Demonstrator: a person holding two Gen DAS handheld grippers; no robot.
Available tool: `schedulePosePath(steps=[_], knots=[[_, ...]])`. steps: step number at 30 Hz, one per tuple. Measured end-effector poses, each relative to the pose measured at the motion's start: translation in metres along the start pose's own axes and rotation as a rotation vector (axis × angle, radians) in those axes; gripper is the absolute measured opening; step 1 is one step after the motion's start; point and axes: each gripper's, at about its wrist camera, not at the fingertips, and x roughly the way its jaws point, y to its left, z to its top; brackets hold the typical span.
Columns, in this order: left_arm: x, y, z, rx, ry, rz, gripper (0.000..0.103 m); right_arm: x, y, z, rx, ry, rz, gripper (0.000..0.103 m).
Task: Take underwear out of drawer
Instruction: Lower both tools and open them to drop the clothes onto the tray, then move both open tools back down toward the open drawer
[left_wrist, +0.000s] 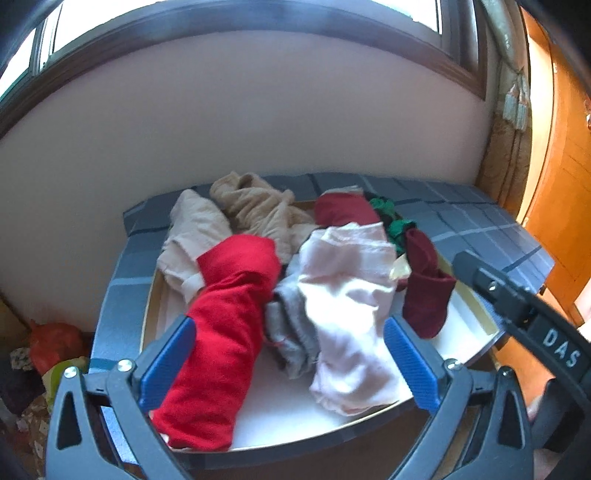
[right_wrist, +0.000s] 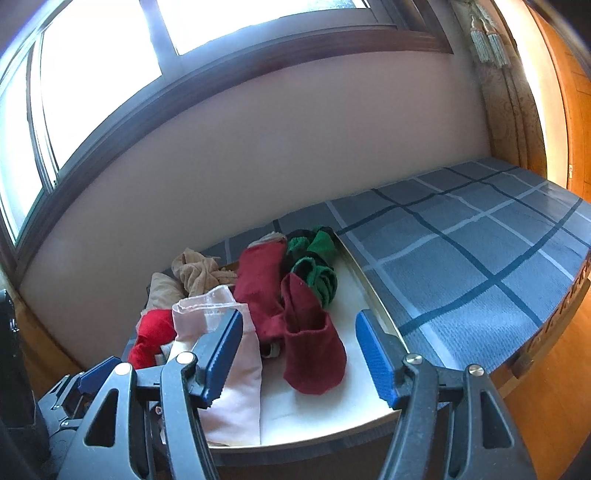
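The open drawer (left_wrist: 476, 310) has a white floor and holds a heap of folded underwear. In the left wrist view my left gripper (left_wrist: 290, 365) is open wide above the front of the heap. A bright red piece (left_wrist: 225, 332), a grey piece (left_wrist: 291, 325) and a pale pink piece (left_wrist: 351, 314) lie between and below its blue pads, and nothing is gripped. My right gripper (right_wrist: 299, 358) is open over the drawer's (right_wrist: 373, 306) right part, above a dark red piece (right_wrist: 314, 354) and beside the pink piece (right_wrist: 236, 369). Its jaws press on nothing.
Beige pieces (left_wrist: 258, 210), a second dark red piece (right_wrist: 262, 288) and a green-and-black piece (right_wrist: 314, 266) lie at the drawer's back. A blue plaid cover (right_wrist: 461, 251) tops the cabinet, against a pale wall under a window. An orange wooden door (left_wrist: 561, 184) stands right; bags (left_wrist: 55, 343) lie on the floor left.
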Motion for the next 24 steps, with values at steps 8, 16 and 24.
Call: schedulePosePath(steps=[8,16,24], knots=[[-0.01,0.003,-0.013,0.047,-0.011,0.06,0.103,-0.005,0.004,-0.011,-0.002,0.027,-0.002,0.066],[-0.021,0.002,-0.026,0.061,-0.007,0.07,0.103,-0.021,0.014,-0.026,-0.035,0.051,0.011,0.066],[-0.036,-0.005,-0.049,0.119,0.02,0.068,0.103,-0.035,0.008,-0.039,-0.033,0.081,0.005,0.066]])
